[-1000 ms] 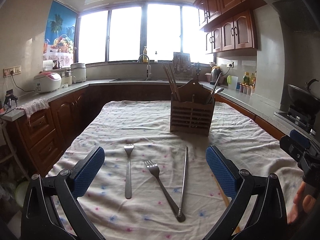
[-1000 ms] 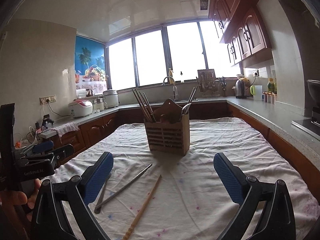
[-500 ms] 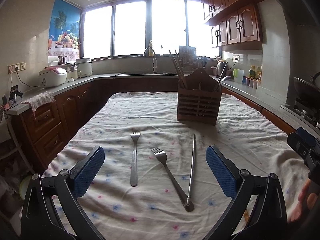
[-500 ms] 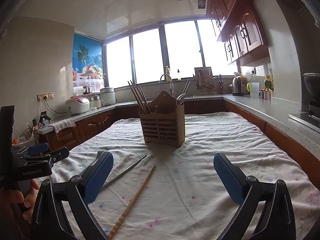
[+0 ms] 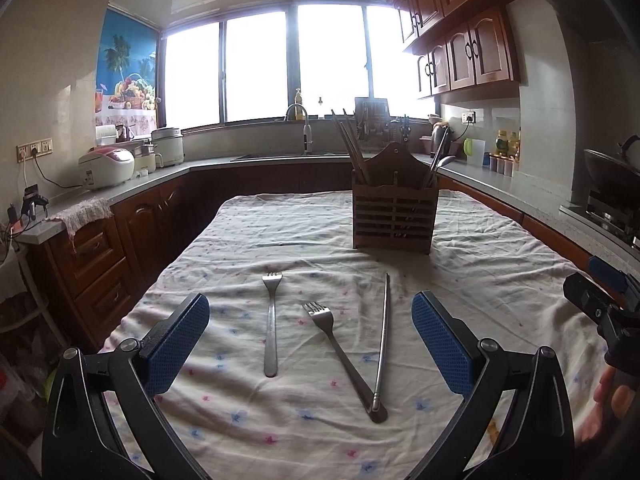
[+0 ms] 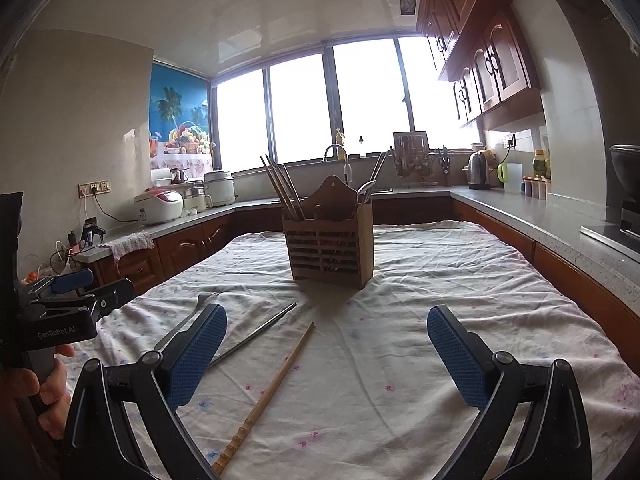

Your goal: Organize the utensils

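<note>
A wooden utensil holder [image 5: 394,218] stands on the cloth-covered table [image 5: 500,264], with chopsticks and spoons in it; it also shows in the right wrist view [image 6: 330,246]. Two steel forks lie before my left gripper [image 5: 310,338]: one on the left [image 5: 271,322], one in the middle [image 5: 344,360]. A metal chopstick [image 5: 383,338] crosses the middle fork's handle end. A wooden chopstick [image 6: 268,392] and the metal chopstick [image 6: 256,334] lie before my right gripper [image 6: 326,354]. Both grippers are open and empty, above the table's near edge.
Kitchen counters with wooden cabinets [image 5: 104,248] run around the table on three sides. A rice cooker [image 5: 107,168] sits on the left counter, a sink tap [image 5: 304,128] at the back, a stove with a wok [image 5: 612,184] on the right.
Both grippers have tilted and shifted slightly, so the table contents sit a little differently in view. The utensils have not moved. Both grippers stay open.
</note>
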Demonstrator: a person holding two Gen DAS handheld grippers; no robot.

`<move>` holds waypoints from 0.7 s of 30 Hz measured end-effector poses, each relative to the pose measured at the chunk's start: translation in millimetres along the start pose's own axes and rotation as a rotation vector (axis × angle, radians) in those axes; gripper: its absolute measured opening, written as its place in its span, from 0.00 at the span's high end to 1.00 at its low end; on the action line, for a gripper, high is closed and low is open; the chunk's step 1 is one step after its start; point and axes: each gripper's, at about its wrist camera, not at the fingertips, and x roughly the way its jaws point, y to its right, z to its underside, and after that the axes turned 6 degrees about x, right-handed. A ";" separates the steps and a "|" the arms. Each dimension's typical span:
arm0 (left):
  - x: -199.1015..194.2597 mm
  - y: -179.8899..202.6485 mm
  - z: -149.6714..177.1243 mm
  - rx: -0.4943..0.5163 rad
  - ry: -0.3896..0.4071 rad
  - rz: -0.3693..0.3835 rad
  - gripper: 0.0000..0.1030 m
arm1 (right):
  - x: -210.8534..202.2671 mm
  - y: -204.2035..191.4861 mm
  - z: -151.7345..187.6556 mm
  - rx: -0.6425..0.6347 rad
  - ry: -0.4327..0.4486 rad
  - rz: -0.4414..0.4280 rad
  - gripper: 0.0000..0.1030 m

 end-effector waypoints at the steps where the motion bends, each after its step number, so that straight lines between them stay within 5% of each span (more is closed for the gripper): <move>1: 0.3 -0.5 0.2 -0.002 0.000 -0.001 0.00 | 0.2 0.5 0.3 0.001 -0.002 0.001 0.02; 21: 1.3 -0.6 2.6 0.006 -0.008 -0.008 0.00 | -2.1 5.3 2.5 0.006 -0.010 0.019 0.01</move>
